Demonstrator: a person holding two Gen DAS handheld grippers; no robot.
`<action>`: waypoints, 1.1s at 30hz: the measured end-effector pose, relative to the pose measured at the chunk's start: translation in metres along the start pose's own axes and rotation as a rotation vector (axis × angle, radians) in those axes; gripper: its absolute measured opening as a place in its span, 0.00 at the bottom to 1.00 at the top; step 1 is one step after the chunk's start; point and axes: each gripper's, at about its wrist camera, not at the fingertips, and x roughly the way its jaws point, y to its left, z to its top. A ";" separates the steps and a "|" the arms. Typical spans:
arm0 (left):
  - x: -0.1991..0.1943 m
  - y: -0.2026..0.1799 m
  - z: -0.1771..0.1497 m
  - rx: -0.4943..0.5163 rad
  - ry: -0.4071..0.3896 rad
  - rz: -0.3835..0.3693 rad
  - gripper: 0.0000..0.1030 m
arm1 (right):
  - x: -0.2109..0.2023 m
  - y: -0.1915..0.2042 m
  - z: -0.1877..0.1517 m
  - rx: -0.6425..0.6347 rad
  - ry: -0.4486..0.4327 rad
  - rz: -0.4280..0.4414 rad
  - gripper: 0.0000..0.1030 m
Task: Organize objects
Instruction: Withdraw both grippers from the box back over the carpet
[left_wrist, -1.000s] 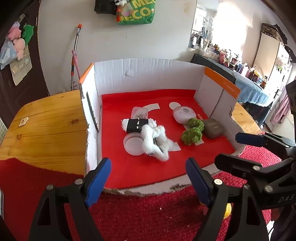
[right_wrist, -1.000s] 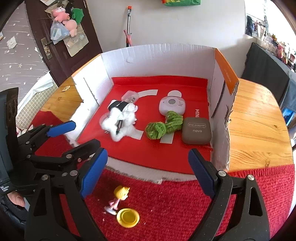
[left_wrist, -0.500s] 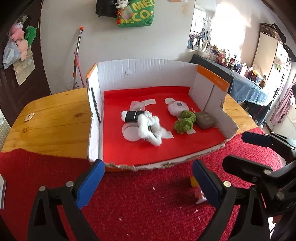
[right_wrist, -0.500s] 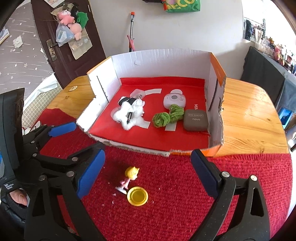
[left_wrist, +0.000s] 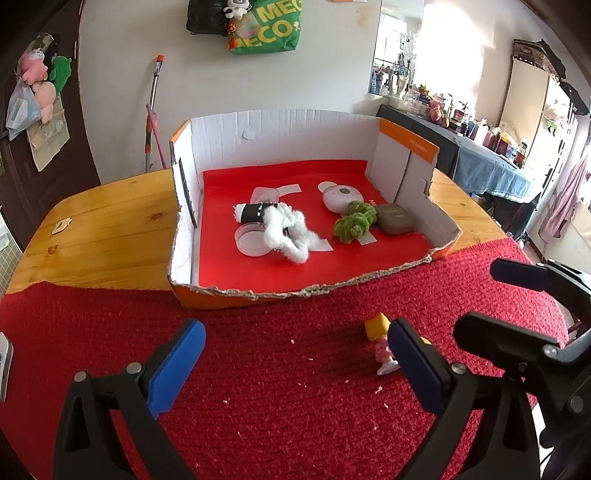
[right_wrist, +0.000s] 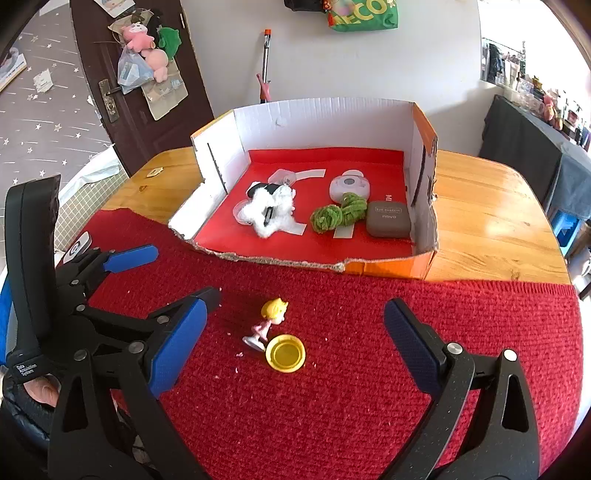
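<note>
While both the left gripper (left_wrist: 295, 354) and right gripper (right_wrist: 295, 332) are opening wide with nothing between them, the figurine (right_wrist: 267, 323) stands on the red mat (right_wrist: 369, 406), touching the yellow lid (right_wrist: 286, 355), outside the cardboard box (right_wrist: 332, 110); a careless grab could topple it or drag the lid along.

The left gripper (left_wrist: 295, 363) points forward and down, its jaws opening wide with nothing between them. At its three o'clock the right gripper (right_wrist: 295, 336) is angled the same way, jaws also opening, empty.
</note>
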 end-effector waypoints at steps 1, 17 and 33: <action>0.000 0.000 0.000 0.000 0.001 0.000 0.98 | 0.000 0.000 -0.002 0.000 0.000 -0.001 0.95; 0.007 -0.010 -0.024 0.023 0.045 0.004 1.00 | 0.004 -0.006 -0.028 0.010 0.030 -0.011 0.97; 0.022 -0.032 -0.029 0.085 0.062 -0.023 1.00 | 0.008 -0.040 -0.038 0.077 0.062 -0.052 0.97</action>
